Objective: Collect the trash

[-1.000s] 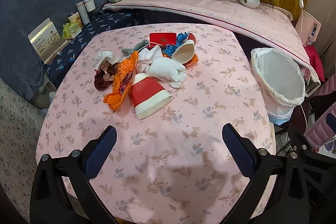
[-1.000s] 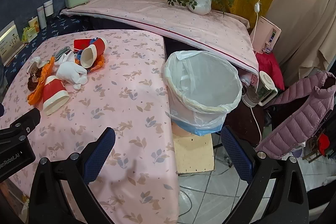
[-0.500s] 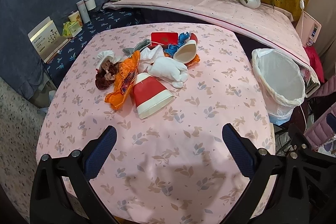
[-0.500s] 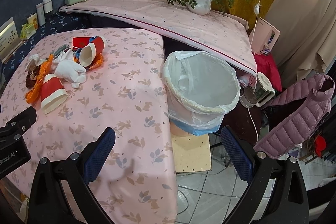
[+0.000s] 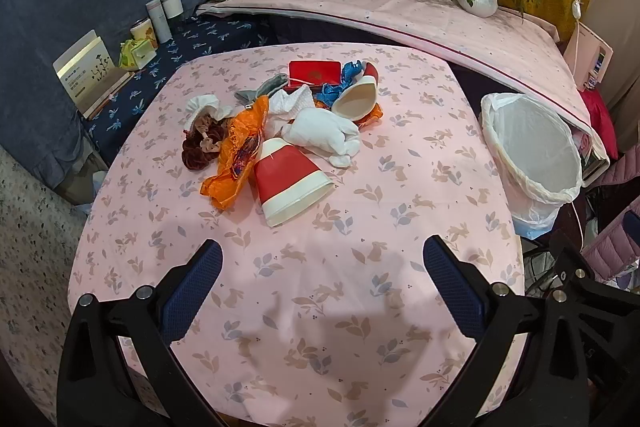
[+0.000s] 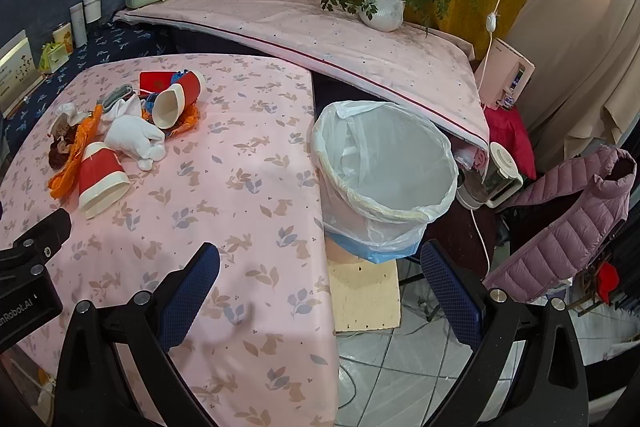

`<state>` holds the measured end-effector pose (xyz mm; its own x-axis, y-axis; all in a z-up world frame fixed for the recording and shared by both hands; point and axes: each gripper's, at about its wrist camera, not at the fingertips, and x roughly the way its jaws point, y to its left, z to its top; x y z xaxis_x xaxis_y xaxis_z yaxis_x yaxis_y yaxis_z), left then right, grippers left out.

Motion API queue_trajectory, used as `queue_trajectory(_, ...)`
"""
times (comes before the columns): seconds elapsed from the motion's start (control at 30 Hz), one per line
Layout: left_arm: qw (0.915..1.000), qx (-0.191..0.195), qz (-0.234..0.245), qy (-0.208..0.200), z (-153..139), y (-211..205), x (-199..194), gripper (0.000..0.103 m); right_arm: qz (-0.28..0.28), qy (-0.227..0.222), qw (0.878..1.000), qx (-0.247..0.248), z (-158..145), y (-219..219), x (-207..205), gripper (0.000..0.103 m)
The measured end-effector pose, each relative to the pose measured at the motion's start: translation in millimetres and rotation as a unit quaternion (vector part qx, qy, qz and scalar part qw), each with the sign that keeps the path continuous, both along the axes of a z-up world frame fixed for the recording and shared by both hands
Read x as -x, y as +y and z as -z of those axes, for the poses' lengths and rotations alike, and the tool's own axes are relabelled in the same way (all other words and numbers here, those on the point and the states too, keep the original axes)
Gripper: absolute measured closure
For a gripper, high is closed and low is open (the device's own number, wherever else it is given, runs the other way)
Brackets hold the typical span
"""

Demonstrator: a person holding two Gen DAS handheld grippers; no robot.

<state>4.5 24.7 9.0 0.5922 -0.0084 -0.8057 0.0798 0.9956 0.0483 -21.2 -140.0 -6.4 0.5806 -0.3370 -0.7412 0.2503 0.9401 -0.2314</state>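
Note:
A pile of trash lies on the pink table [image 5: 320,307]: a red and white paper cup [image 5: 288,183] on its side, an orange wrapper [image 5: 236,151], a white crumpled cloth [image 5: 324,135], a second cup [image 5: 356,97], a red packet [image 5: 314,73] and a brown scrunchie [image 5: 200,147]. My left gripper [image 5: 322,263] is open and empty, above the table short of the pile. My right gripper [image 6: 320,267] is open and empty over the table's right edge, near the white-lined bin [image 6: 384,171]. The pile also shows in the right wrist view [image 6: 120,139].
The bin [image 5: 532,155] stands off the table's right side on a board [image 6: 364,295]. A pink-covered shelf [image 6: 320,39] with a potted plant [image 6: 380,11] runs behind. Cups and boxes [image 5: 156,19] sit at the back left. A pink jacket [image 6: 568,223] hangs at right.
Both grippers have shifted slightly; the views have moved a little. Nothing was taken hold of and the trash has not moved.

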Motion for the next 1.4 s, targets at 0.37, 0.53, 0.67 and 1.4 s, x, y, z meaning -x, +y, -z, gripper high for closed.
queue_trajectory(0.37,1.0000,0.001,-0.001,0.001,-1,0,-1,0.007,0.003,-0.001,1.000,0.003,-2,-2,0,0.007)
queue_trajectory(0.53,1.0000,0.001,-0.001,0.002,0,1,-1,0.007,0.004,-0.001,1.000,0.002,-2,-2,0,0.007)
queue_trajectory(0.67,1.0000,0.001,-0.002,0.003,0,1,-1,0.007,0.004,-0.001,1.000,0.002,-2,-2,0,0.007)
queue_trajectory(1.4,0.9998,-0.002,0.009,-0.016,-7,-10,4,0.007,0.013,-0.013,1.000,0.001,-6,-5,2,0.007)
